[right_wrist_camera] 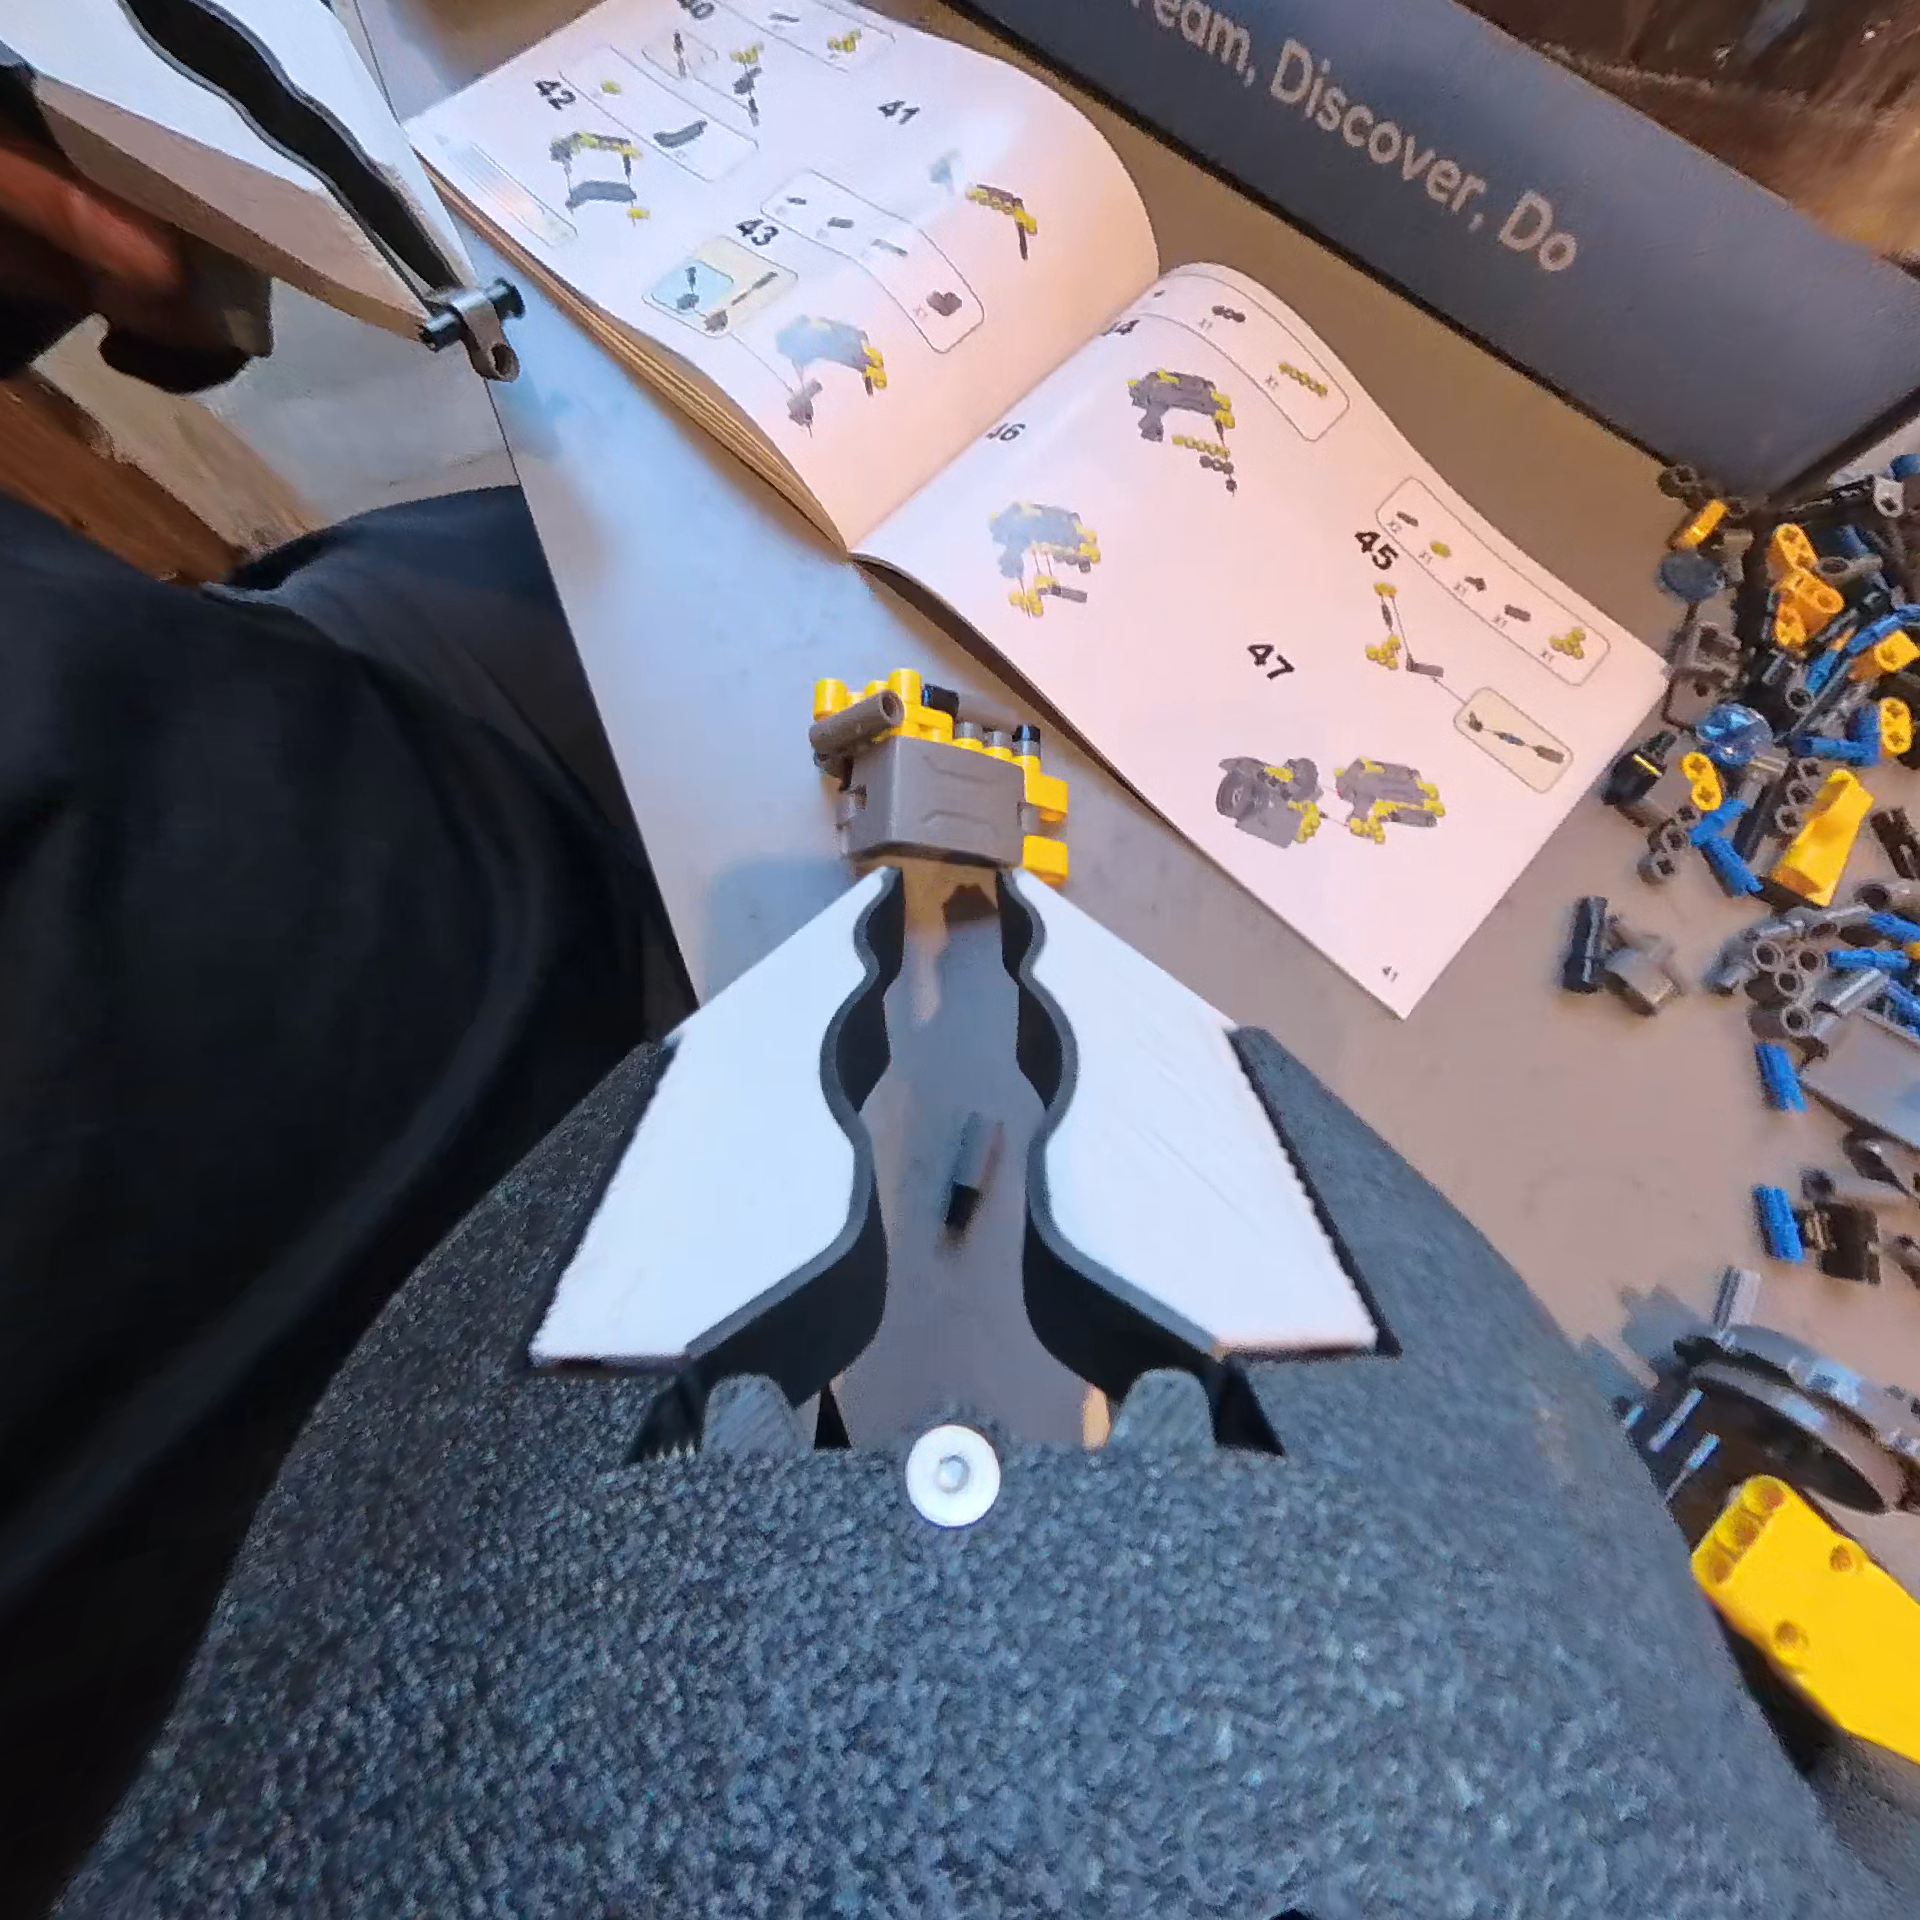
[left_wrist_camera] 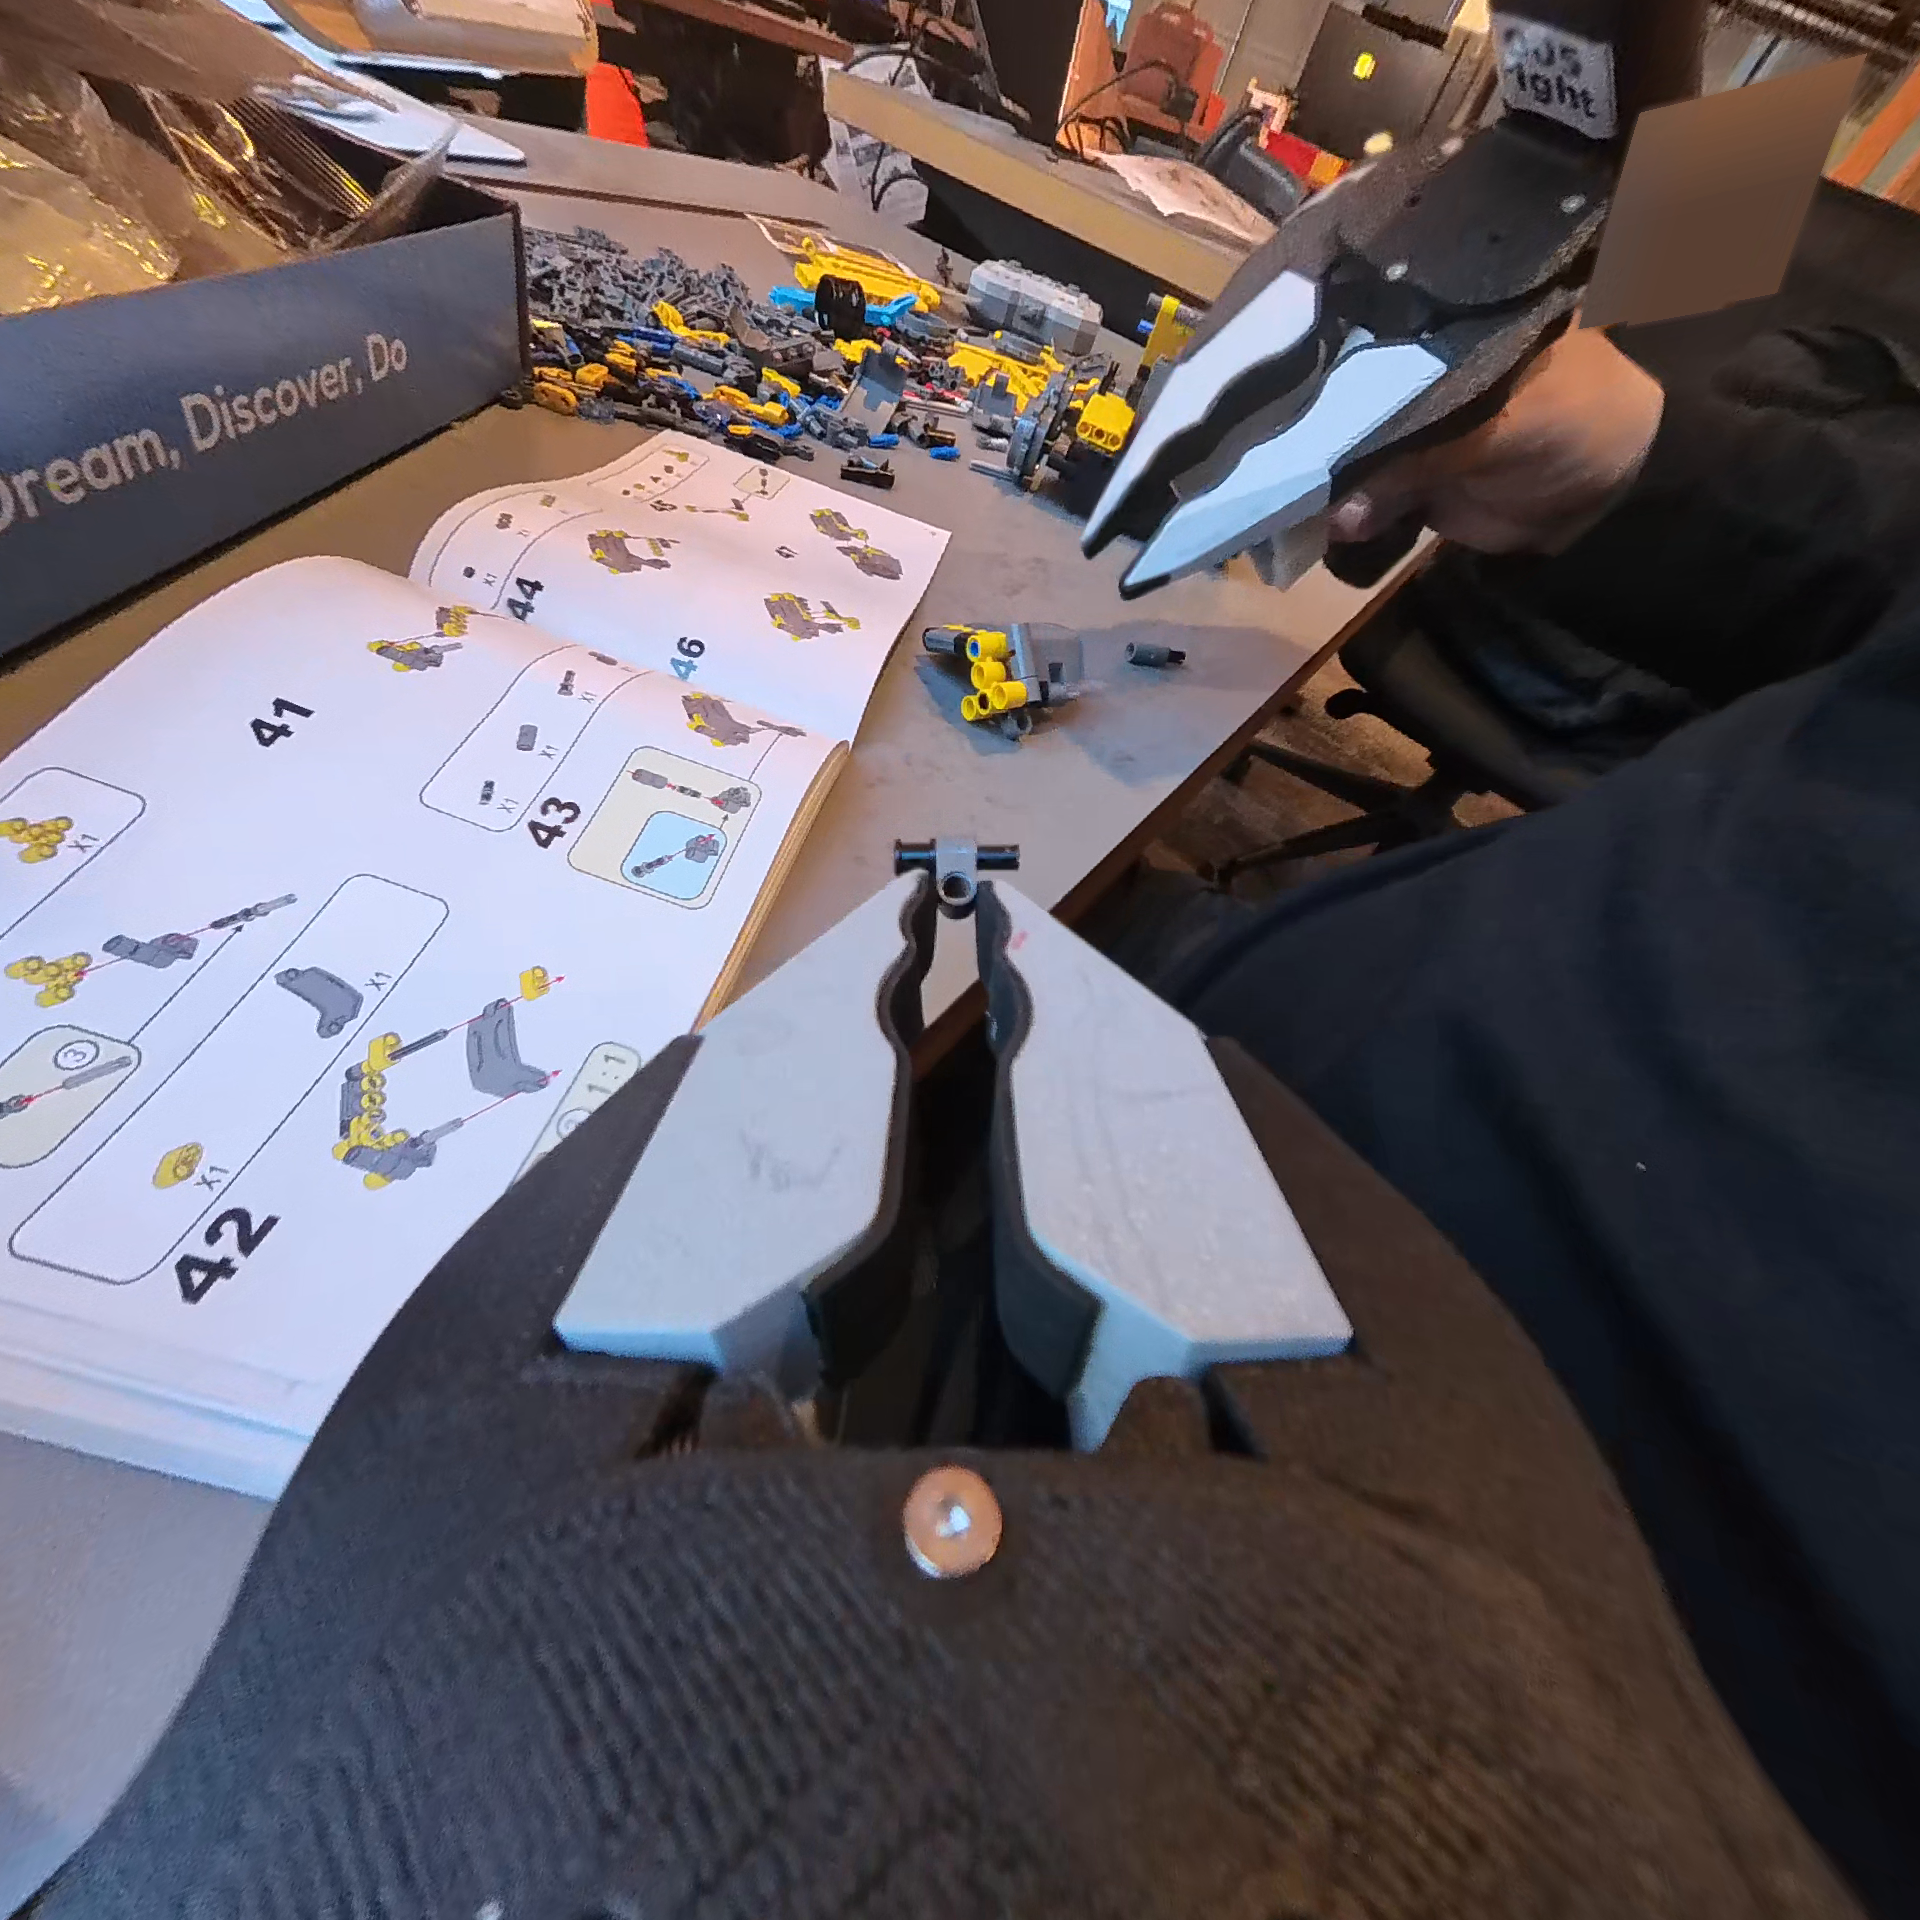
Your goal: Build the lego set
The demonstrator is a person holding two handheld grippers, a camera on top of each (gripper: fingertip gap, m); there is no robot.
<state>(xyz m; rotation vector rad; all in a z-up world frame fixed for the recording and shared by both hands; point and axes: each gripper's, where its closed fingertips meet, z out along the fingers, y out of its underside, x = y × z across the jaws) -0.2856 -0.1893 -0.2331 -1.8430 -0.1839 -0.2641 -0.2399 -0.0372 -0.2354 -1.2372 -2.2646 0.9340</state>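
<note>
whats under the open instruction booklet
The instruction booklet lies flat on the grey table; only bare tabletop shows around its edges. Its far edge sits against the dark box. Anything under the pages is covered and cannot be seen.

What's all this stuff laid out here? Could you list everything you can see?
Instruction booklet: one, white, lying open on the table.
Small assembly: one, yellow and grey, on the table just ahead of the right gripper's tips.
Loose pin: one, dark, on the table below the right gripper.
Pile of building pieces: many, yellow, blue, grey and black, at the far side of the table.
Box: one, dark blue-grey, beside the booklet.
Table: one, grey.
Connector piece: one, grey with a black pin through it, pinched in the left gripper.
Left gripper: shut on the connector piece.
Right gripper: open, above the table.
Hand: holding the right gripper.
</note>
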